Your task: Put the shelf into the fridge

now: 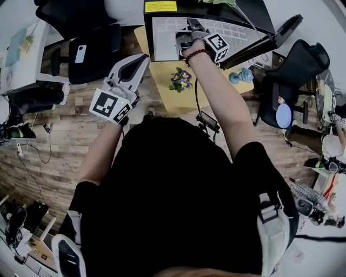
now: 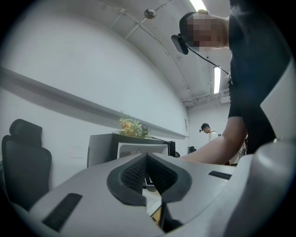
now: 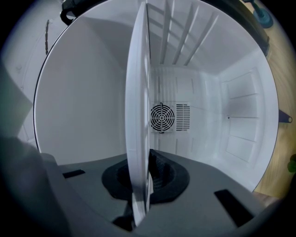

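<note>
In the right gripper view a white shelf (image 3: 138, 115) stands edge-on between the jaws, and my right gripper (image 3: 143, 185) is shut on its near edge. The shelf reaches into the white fridge interior (image 3: 231, 120), toward a round fan grille (image 3: 162, 117) on the back wall. The head view shows the black fridge (image 1: 162, 16) on a yellow table (image 1: 162, 92), with my right gripper (image 1: 186, 39) at its open mouth. My left gripper (image 1: 141, 58) hangs shut and empty, left of the fridge. From the left gripper (image 2: 148, 162) view the fridge (image 2: 101, 152) sits beyond the closed jaws.
The fridge door (image 1: 270, 38) swings open to the right. A pot of purple flowers (image 1: 181, 79) and a blue object (image 1: 240, 77) sit on the table. Black office chairs (image 1: 86, 48) (image 1: 297, 70) flank it. Another person (image 2: 208, 132) stands far off.
</note>
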`<control>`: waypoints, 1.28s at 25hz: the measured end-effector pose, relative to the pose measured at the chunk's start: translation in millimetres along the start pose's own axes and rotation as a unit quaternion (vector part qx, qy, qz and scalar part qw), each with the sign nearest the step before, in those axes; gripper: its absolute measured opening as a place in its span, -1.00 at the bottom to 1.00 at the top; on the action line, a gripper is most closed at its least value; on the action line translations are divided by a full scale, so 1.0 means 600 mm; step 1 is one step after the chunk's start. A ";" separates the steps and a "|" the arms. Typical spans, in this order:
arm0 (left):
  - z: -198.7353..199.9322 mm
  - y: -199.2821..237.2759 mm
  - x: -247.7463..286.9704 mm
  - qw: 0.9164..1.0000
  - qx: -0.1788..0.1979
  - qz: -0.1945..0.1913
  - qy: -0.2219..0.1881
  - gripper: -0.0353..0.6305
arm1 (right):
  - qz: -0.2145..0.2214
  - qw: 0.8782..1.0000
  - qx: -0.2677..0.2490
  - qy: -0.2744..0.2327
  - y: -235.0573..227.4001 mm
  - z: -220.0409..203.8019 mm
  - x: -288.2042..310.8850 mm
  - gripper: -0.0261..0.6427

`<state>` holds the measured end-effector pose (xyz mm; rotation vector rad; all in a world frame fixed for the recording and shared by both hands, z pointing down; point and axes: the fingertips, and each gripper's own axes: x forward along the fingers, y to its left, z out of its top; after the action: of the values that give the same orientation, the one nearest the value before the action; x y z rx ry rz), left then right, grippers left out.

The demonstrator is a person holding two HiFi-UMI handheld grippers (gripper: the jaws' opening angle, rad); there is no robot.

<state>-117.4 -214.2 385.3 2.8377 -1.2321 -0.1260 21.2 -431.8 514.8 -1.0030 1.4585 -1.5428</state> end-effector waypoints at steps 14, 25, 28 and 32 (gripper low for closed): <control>0.006 -0.021 0.020 1.000 -0.010 -0.016 -0.005 -0.84 | -0.013 0.999 -0.001 0.048 0.003 -0.025 -0.063 -0.79; 0.006 -0.062 0.057 0.998 -0.022 -0.055 -0.018 -0.84 | 0.011 0.968 -0.236 0.083 0.077 -0.025 -0.222 -0.88; 0.007 -0.075 0.070 0.997 -0.023 -0.065 -0.024 -0.84 | 0.018 0.922 -0.377 0.088 0.098 -0.020 -0.261 -0.89; 0.011 -0.091 0.085 0.996 -0.024 -0.075 -0.030 -0.84 | 0.018 0.843 -0.532 0.074 0.118 -0.009 -0.310 -0.89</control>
<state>-44.0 -214.4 371.8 2.9010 -1.0092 -0.2441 90.3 -261.6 437.2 -1.4388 2.5091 -0.6822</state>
